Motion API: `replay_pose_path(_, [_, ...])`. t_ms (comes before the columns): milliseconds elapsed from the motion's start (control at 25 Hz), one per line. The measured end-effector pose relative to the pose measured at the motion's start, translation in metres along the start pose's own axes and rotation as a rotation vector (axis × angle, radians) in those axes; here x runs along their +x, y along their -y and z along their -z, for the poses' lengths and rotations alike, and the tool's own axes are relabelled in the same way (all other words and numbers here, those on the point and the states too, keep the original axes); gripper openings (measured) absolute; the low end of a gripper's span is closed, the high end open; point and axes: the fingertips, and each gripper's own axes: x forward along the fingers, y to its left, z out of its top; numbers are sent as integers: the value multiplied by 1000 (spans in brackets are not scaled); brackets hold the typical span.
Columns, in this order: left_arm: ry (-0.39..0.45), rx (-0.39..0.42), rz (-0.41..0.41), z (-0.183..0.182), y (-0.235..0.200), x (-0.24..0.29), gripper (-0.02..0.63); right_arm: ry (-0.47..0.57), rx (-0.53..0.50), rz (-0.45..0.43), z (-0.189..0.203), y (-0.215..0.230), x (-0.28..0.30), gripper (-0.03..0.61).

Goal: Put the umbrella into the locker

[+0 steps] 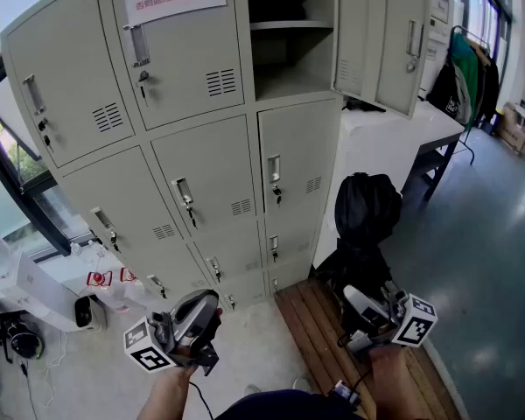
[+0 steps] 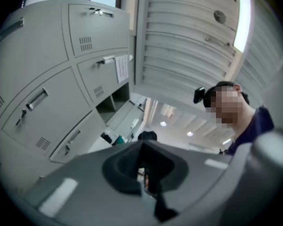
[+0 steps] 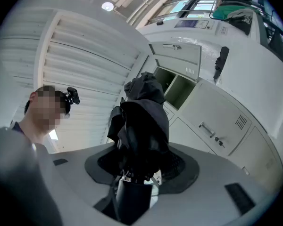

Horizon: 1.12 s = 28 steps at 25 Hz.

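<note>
A folded black umbrella (image 1: pixel 367 210) stands upright from my right gripper (image 1: pixel 360 303), which is shut on its lower end. In the right gripper view the umbrella (image 3: pixel 142 121) rises between the grey jaws of that gripper (image 3: pixel 137 175) and hides the gap. The open locker (image 1: pixel 290 52) is at the top of the locker bank, its door (image 1: pixel 387 33) swung out to the right and a shelf inside; it is well above the umbrella. My left gripper (image 1: pixel 203 306) hangs low at the left, jaws together with nothing in them, and shows the same in its own view (image 2: pixel 144 175).
A white table (image 1: pixel 394 138) stands right of the lockers, with coats on a rack (image 1: pixel 468 68) behind it. A wooden platform (image 1: pixel 319 322) lies under my right hand. White boxes (image 1: pixel 35 291) and small items clutter the floor at the left.
</note>
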Motion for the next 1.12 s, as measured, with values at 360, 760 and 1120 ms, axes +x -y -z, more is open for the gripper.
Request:
replay_pose_path(360, [7, -14, 9, -5, 0, -15, 0, -13, -2, 27, 20, -7, 7, 204])
replay_pose_path(760, [-59, 15, 70, -21, -3, -27, 0, 2, -49, 97, 46, -27, 34, 204])
replay_pose_path(1120, [-151, 44, 109, -23, -8, -36, 0, 11, -155, 149, 48, -45, 67, 204])
